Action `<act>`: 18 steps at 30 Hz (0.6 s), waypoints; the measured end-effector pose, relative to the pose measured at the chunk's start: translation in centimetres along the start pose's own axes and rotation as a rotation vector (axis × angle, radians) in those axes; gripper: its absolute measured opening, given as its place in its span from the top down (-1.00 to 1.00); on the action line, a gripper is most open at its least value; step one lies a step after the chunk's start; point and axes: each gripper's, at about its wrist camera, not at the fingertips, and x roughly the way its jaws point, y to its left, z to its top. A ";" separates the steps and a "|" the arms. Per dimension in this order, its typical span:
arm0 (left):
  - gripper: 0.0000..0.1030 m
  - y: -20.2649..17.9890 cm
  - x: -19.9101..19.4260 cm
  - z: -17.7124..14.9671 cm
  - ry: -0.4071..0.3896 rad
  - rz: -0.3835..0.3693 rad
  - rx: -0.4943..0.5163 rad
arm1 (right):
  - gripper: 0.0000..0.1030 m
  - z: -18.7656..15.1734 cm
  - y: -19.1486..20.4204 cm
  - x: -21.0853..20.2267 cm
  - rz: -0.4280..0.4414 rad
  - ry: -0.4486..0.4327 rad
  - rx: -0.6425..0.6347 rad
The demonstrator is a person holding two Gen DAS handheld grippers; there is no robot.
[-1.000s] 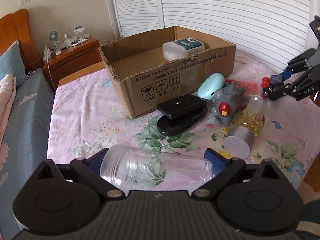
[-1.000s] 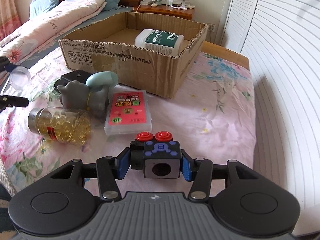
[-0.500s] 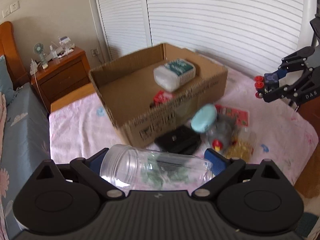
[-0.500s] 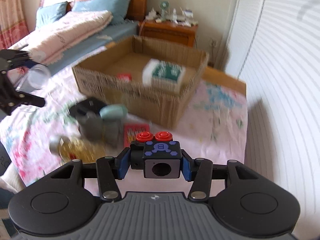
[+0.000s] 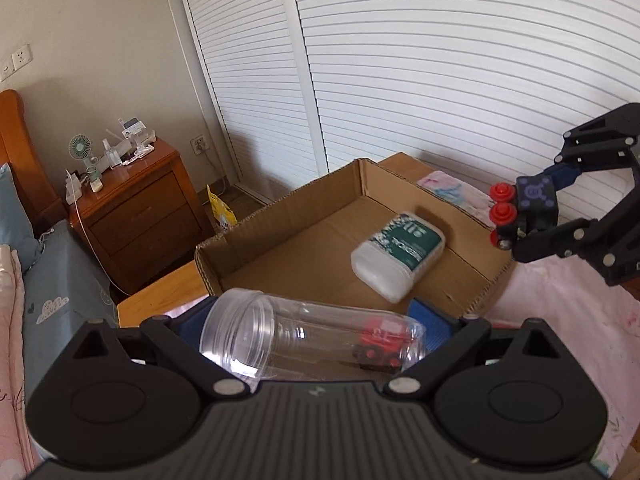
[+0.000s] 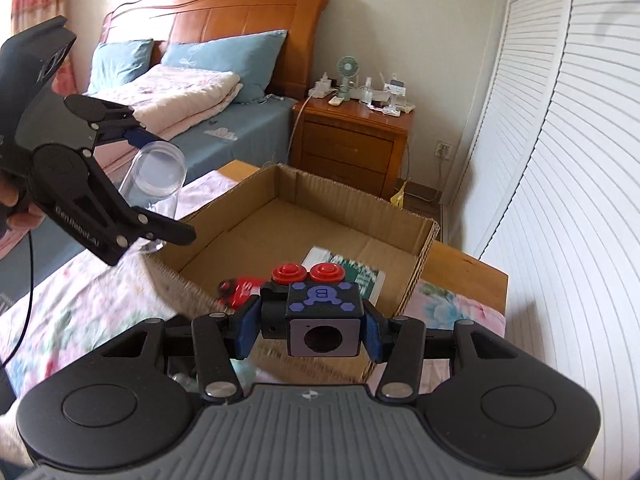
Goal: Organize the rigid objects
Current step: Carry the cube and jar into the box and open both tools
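While both tongs hang above the box (image 5: 304,248), the left tongs (image 5: 316,336) grip a clear jar (image 5: 296,332) lying crosswise over the box's near wall. Clamped in the right tongs (image 6: 312,328) is a toy cube (image 6: 322,320) with red knobs, over the box's right edge. Inside lie a white bottle (image 5: 400,256) and a red toy (image 6: 240,290). Underneath, the bed (image 6: 72,300) carries the box.

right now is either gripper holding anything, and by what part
Both are. The left gripper clamps the clear plastic jar across its two ends, mouth and base. The right gripper pinches the black toy block with red buttons by its two sides.
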 end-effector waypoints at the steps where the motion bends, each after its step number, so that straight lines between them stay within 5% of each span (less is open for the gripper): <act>1: -0.91 0.1 0.4 0.3 0.003 0.001 -0.002 | -0.08 0.3 -0.2 0.6 -0.002 0.003 0.015; 7: -0.91 0.6 2.7 1.6 0.024 0.007 -0.013 | -0.22 0.6 -0.8 3.6 -0.027 0.046 0.082; 9: -0.91 0.9 3.5 2.0 0.036 0.005 -0.022 | -0.83 0.5 -0.7 3.9 -0.043 0.044 0.097; 11: -0.91 1.1 4.3 2.4 0.046 0.012 -0.026 | -1.00 0.3 -0.4 3.6 -0.044 0.030 0.116; 18: -0.91 2.4 7.3 3.5 0.094 0.019 -0.074 | -1.00 -0.3 0.7 2.3 -0.122 0.073 0.213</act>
